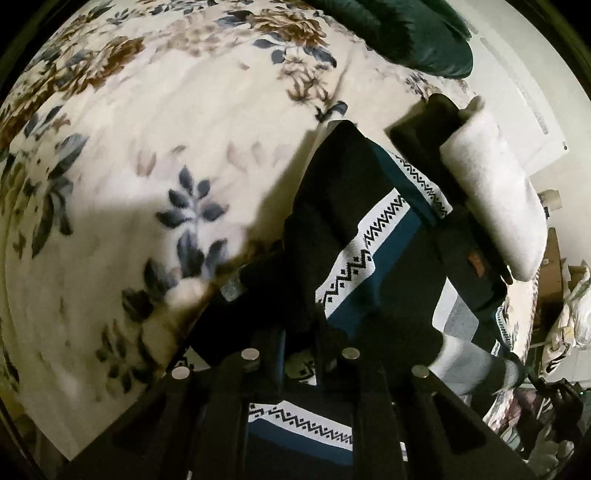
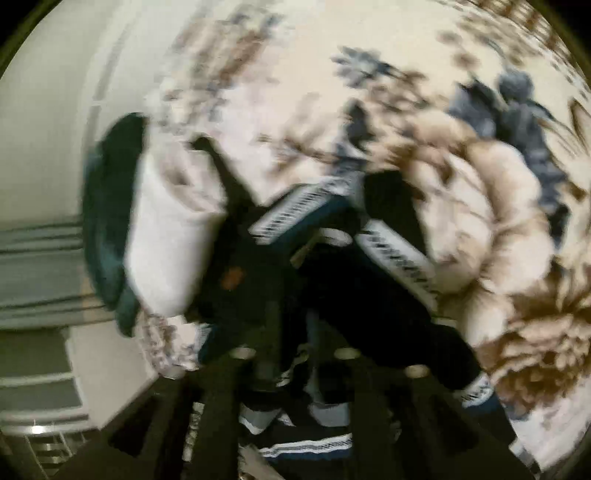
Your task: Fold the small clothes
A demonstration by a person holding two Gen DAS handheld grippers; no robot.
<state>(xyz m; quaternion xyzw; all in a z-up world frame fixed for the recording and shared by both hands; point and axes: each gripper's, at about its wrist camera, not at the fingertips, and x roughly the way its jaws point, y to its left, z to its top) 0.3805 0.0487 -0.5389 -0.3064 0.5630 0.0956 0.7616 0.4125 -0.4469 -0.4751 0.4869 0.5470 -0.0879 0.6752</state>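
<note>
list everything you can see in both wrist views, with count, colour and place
patterned garment: one, black and teal with white zigzag bands, lifted over the bed between both tools
floral blanket: one, cream with blue and brown flowers, covering the bed
folded black and white item: one, black outside with white fleecy lining, on the blanket past the garment
dark green cushion: one, at the bed's far edge
cluttered items: several, pale and brown, beside the bed; too small to identify
left tool: black, shut on the garment
right tool: black, garment cloth between its fingers; view blurred
</note>
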